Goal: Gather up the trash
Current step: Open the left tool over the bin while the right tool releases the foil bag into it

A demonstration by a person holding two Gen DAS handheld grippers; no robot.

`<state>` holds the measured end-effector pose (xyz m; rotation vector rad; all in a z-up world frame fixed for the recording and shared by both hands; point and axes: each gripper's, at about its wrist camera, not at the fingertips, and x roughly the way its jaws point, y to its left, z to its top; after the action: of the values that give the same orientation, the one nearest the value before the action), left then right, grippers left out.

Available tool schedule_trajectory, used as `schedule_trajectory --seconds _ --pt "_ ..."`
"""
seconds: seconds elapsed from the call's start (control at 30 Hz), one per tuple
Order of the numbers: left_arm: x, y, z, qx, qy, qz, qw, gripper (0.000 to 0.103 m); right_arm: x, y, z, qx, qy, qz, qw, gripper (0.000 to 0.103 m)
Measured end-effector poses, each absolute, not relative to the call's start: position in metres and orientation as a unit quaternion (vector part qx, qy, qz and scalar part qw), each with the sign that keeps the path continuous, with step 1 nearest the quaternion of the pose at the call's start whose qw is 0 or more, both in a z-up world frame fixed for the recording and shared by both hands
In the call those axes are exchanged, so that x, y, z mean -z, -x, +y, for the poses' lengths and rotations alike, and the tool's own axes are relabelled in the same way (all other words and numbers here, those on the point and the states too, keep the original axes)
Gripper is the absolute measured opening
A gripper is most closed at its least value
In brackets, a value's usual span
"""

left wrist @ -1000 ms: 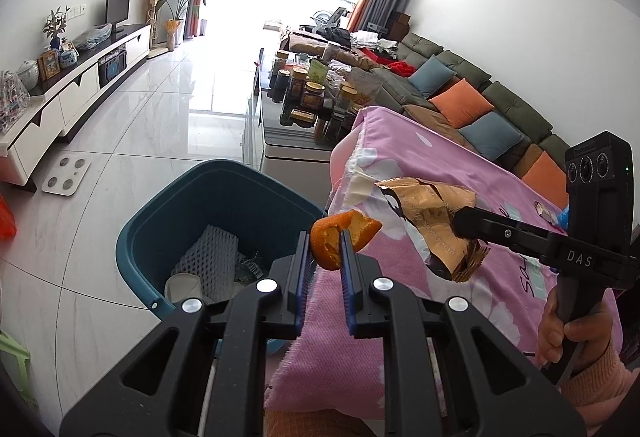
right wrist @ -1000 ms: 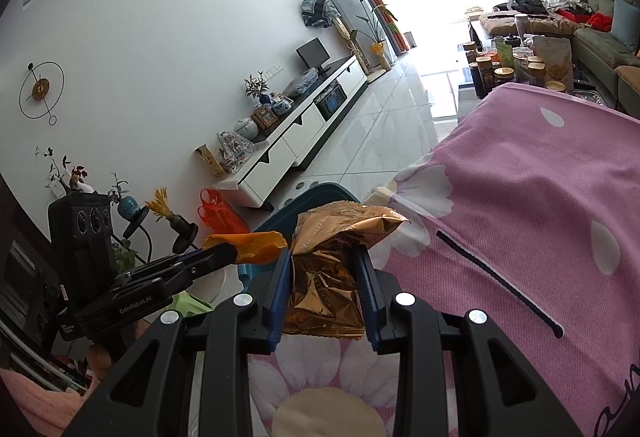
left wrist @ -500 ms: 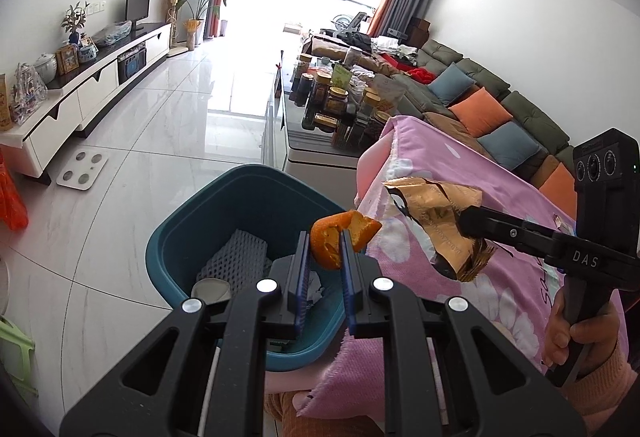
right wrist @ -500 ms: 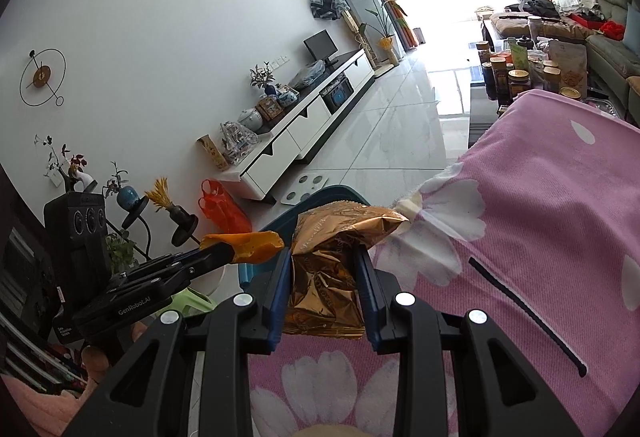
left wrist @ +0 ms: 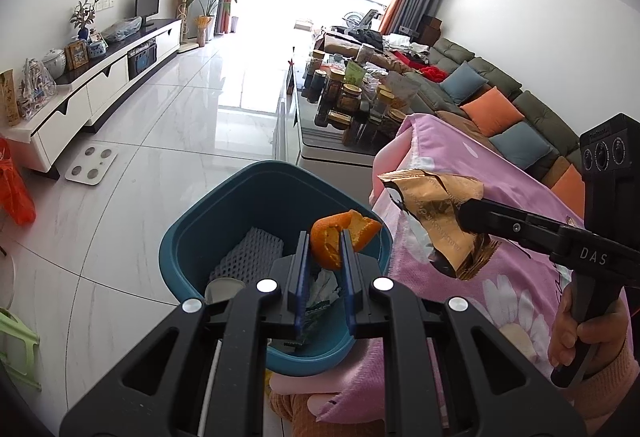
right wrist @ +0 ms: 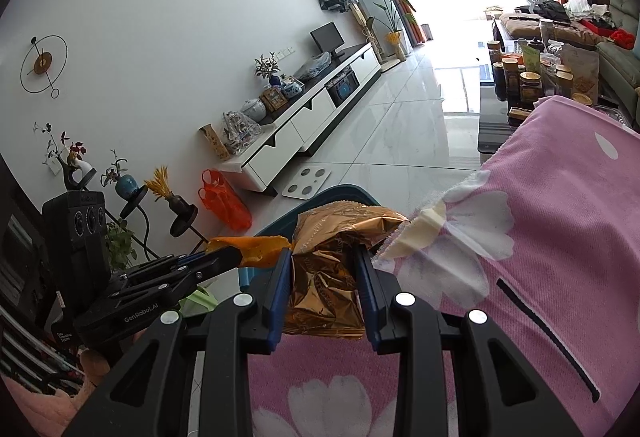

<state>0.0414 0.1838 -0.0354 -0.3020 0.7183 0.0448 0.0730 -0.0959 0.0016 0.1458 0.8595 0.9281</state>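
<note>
The left gripper (left wrist: 325, 243) has its blue pads clamped on a piece of orange peel (left wrist: 340, 237), and it hangs right over the open mouth of the teal trash bin (left wrist: 208, 237) standing on the white tiled floor. Down inside the bin there's a white foam net sleeve (left wrist: 248, 257) on the left and some crumpled paper scraps (left wrist: 322, 287) under the pads. From the right wrist view that same peel (right wrist: 256, 247) pokes out at the left, just beside the other load.

Over on the right, the right gripper (right wrist: 325, 269) is squeezed onto a crinkled gold foil wrapper (right wrist: 332, 269), the foil bulging up between the two fingers. In the left wrist view the wrapper (left wrist: 436, 213) sits out at the tip of the black gripper, above the near corner of the pink floral cloth (left wrist: 512, 277) and just right of the bin's rim. A hand (left wrist: 580, 329) in a pink sleeve grips that tool's handle at the right edge.

Farther off, a low table crowded with jars (left wrist: 348, 97) stands beyond the cloth, and a white bathroom scale (left wrist: 91, 165) lies on the floor to the left.
</note>
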Motion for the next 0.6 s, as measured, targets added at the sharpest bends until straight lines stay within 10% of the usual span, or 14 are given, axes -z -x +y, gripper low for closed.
schedule_trajectory --seconds 0.6 --pt "0.05 -0.057 0.189 -0.043 0.143 0.365 0.919 0.015 0.006 -0.08 -0.059 -0.434 -0.035 0.421 0.796 0.03"
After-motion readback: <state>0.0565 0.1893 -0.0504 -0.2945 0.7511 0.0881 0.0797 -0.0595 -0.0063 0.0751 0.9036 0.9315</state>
